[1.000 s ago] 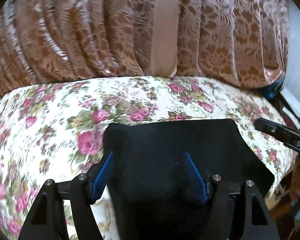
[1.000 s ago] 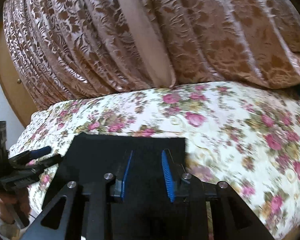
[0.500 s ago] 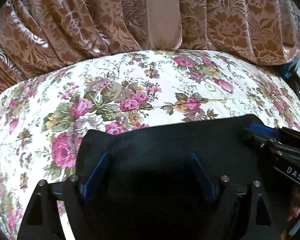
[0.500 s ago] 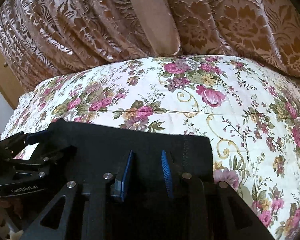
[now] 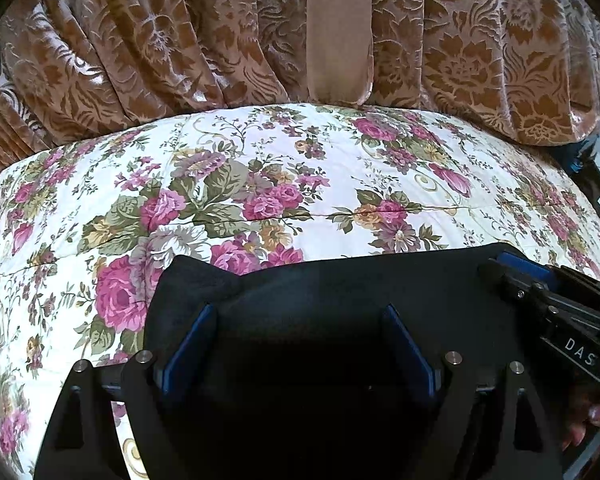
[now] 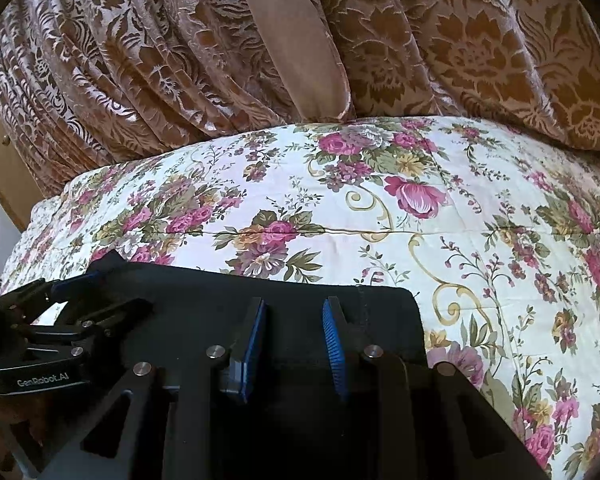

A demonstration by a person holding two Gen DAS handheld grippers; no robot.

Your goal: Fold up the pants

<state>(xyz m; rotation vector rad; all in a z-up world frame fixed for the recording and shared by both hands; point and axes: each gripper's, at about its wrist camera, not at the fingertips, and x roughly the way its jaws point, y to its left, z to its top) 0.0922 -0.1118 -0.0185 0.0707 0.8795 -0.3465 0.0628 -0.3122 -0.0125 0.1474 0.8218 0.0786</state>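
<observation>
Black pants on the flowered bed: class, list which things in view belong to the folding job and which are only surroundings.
Belong to the job:
- black pants, lying on the bed
- left gripper, jaws wide over the cloth
- right gripper, jaws narrow over the pants

Only surroundings:
- floral bedspread
- brown patterned curtain
- plain tan curtain band

The black pants (image 5: 360, 292) lie folded flat on the near part of the floral bed cover (image 5: 300, 184), their far edge straight, one left corner raised.

Left gripper (image 5: 300, 344) jaws wide apart, right gripper (image 6: 294, 344) jaws narrowly parted, both angled downward.
</observation>
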